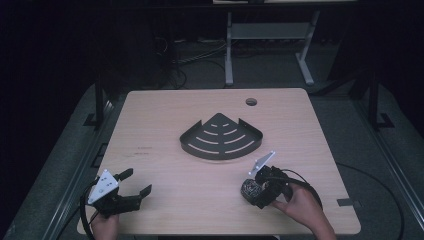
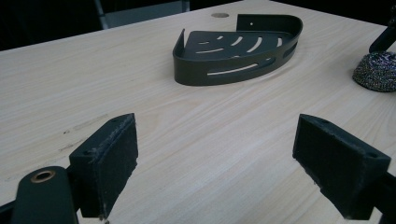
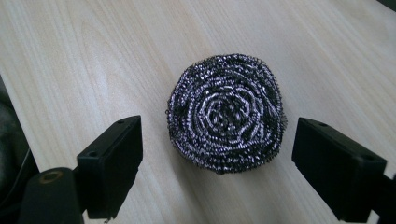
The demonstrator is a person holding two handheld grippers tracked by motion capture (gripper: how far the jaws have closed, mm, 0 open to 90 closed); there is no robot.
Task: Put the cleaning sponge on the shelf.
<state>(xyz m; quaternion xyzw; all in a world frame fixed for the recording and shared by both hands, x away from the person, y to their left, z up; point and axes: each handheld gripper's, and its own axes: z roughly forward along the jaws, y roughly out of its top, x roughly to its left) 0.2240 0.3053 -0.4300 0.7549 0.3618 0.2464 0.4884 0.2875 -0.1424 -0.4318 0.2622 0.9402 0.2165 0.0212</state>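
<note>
Left hand-held gripper (image 1: 135, 183) is idling wide open over bare table (image 1: 165, 200), corner caddy (image 1: 221, 136) is sitting empty mid-table, and right hand-held gripper (image 3: 212, 154) is straddling the steel scourer (image 3: 226, 111), jaws wide, nothing grasped yet.

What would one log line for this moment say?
left gripper: open, idle | right gripper: open around scrubber, not touching | rack: mid-table, holds nothing

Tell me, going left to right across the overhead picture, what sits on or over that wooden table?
left gripper → black corner shelf → steel wool scrubber → right gripper, held over the scrubber with its jaws open
</note>
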